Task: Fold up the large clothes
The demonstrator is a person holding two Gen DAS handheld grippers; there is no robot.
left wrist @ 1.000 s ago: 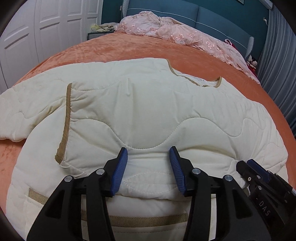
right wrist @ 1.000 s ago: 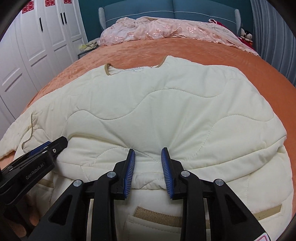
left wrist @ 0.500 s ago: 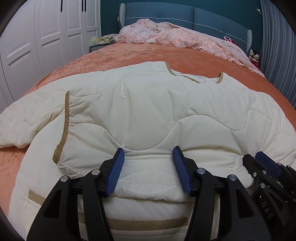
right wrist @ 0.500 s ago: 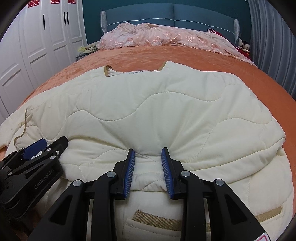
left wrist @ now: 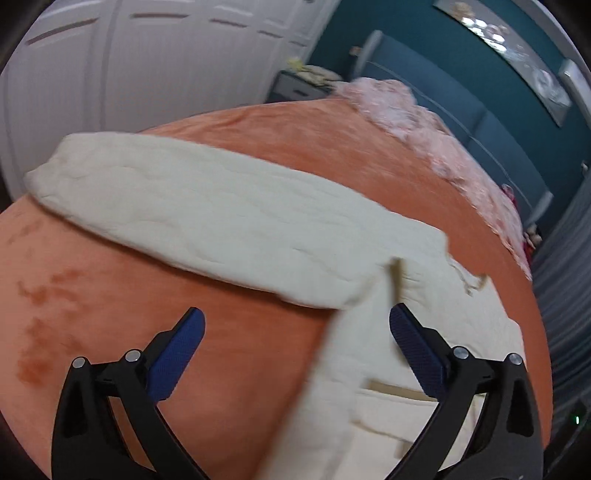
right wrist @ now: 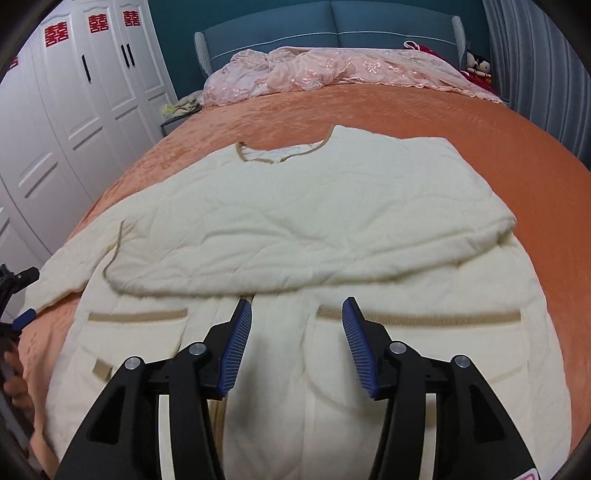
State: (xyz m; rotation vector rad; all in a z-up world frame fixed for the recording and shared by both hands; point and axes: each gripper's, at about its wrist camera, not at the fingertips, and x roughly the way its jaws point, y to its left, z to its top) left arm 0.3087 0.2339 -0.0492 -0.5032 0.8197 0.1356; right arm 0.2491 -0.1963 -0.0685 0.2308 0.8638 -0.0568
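A cream quilted jacket (right wrist: 303, 221) with tan trim lies flat on the orange bedspread (right wrist: 480, 147), collar toward the headboard. One sleeve is folded across its chest; the other sleeve (left wrist: 192, 214) stretches out to the left. My right gripper (right wrist: 297, 339) is open and empty, just above the jacket's lower front between its two tan-edged pockets. My left gripper (left wrist: 295, 354) is wide open and empty, over the bedspread beside the jacket's left edge, below the outstretched sleeve. Its body shows at the left edge of the right wrist view (right wrist: 14, 295).
A pink lace cover (right wrist: 332, 70) lies bunched along the blue headboard (right wrist: 332, 22). White wardrobe doors (right wrist: 74, 110) stand along the left side. Grey curtains (right wrist: 535, 74) hang on the right. A small bedside table (left wrist: 299, 85) stands by the wardrobe.
Both grippers have let go of the jacket fold and opened. The right one has drawn back toward the hem. The left one has swung out to the left, toward the loose sleeve.
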